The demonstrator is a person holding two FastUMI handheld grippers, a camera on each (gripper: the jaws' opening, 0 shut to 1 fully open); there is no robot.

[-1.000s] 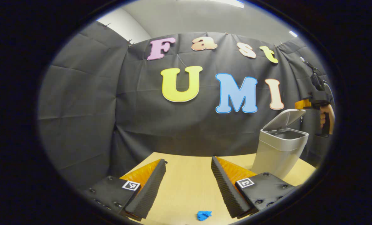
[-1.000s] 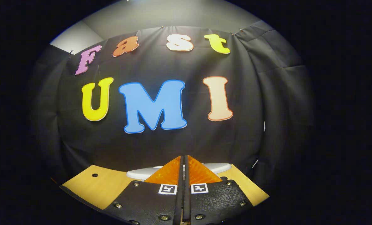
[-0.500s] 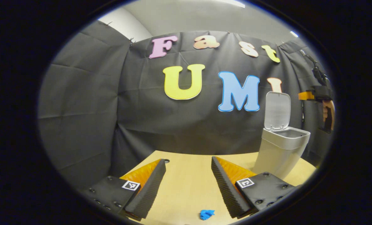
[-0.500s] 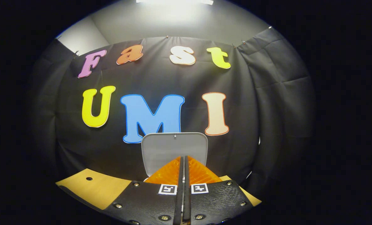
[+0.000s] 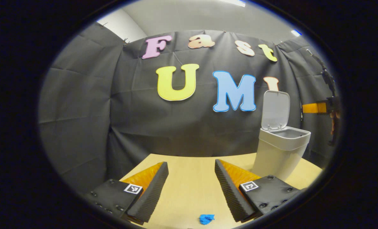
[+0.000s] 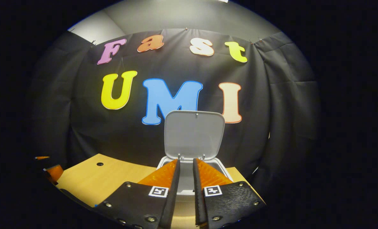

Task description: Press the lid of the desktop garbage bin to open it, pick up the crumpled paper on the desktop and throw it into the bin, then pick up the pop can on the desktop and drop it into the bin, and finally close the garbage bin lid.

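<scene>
The wooden counter [image 5: 189, 187] has a smooth pale top, and its near edge is cut off. On its right side stands the grey plastic bin [image 5: 281, 152]; its rounded lid [image 6: 194, 134] stands upright and open. The left gripper [image 5: 191, 187] has ribbed fingers wide apart, holding nothing. The right gripper [image 6: 185, 187] has fingers slightly apart and empty, just before the bin. The small blue crumpled paper [image 5: 206, 218] lies low between the left fingers, partly cut off.

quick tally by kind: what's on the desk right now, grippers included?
Grey plastic bin, lid up: 1
Small blue crumpled scrap: 1
Grippers: 2, the left gripper and the right gripper
Total: 4
</scene>
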